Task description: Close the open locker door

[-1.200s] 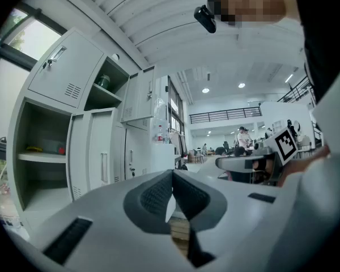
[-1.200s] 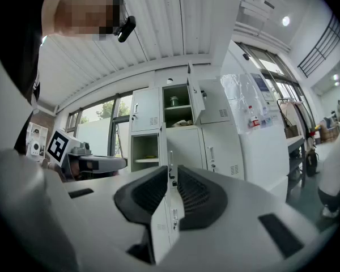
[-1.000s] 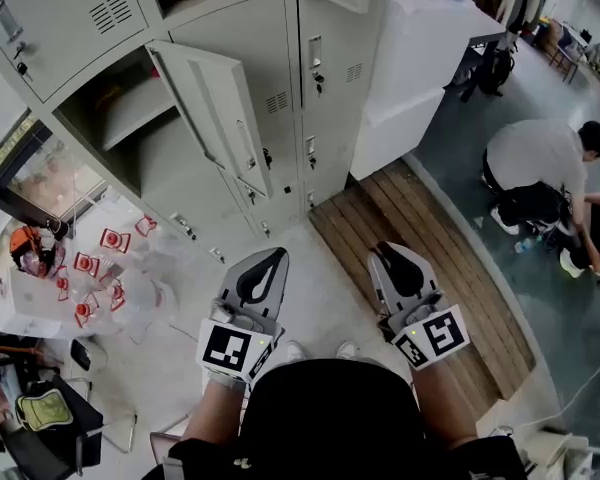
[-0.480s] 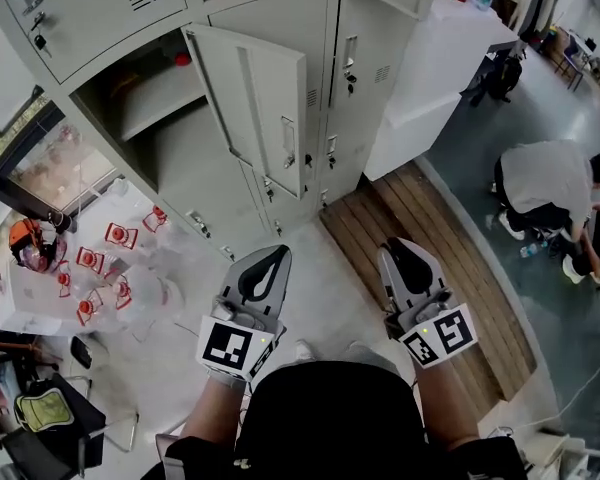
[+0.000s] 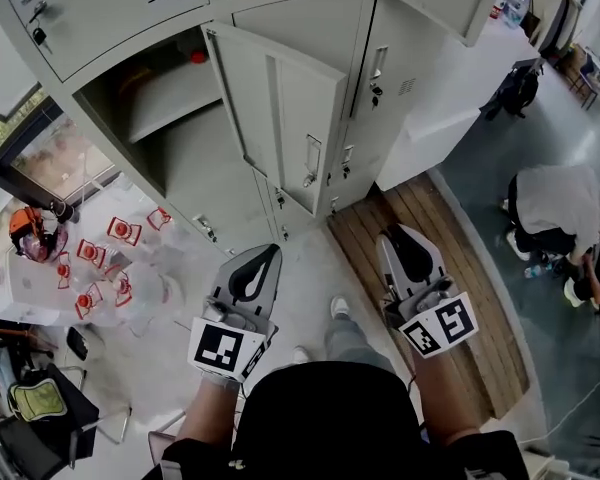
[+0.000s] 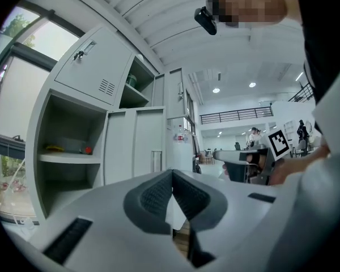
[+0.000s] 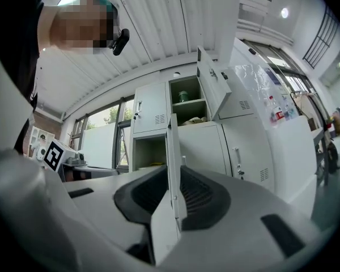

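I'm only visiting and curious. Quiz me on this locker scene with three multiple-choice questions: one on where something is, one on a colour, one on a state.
1. Where is the small red thing?
A) on the shelf inside the open compartment
B) inside a bucket
C) on a chair

2. What colour are the lockers?
A) blue
B) pale grey
C) brown

3. How does the locker door stand?
A) shut flush
B) taken off its hinges
C) swung open

Answers:
1 A: it sits at the back of that shelf.
2 B: every locker front is pale grey.
3 C: the door stands out from its compartment and shows the inside.
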A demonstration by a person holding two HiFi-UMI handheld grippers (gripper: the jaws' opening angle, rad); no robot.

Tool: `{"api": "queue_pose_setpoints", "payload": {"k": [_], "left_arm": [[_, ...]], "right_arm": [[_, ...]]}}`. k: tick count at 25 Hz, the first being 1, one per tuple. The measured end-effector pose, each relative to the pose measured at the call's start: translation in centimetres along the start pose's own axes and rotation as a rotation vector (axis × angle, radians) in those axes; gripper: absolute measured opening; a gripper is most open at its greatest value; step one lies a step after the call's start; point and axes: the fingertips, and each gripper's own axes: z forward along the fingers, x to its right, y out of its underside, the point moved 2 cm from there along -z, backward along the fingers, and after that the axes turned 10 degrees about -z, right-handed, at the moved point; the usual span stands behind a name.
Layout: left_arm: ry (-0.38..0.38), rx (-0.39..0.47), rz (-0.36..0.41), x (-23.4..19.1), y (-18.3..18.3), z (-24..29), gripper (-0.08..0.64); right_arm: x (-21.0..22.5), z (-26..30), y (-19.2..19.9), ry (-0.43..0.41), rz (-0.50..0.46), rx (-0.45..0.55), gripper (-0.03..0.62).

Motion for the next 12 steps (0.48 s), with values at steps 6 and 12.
{"api": "queue_pose_setpoints", "payload": {"k": [6,12], "left_arm": [[-0.088,0.014,0.022,-2.3,-1.3,3.6,0.023],[-0.229,0.014,0.026,-4.2,-2.4,6.2,0.023]], "right_arm": [[3.9,5.7,0.0,-0.107,0.05,0.044,0.067],[5.9,11.3,-1.8,-0.327,0.124,0.13,0.08]]}}
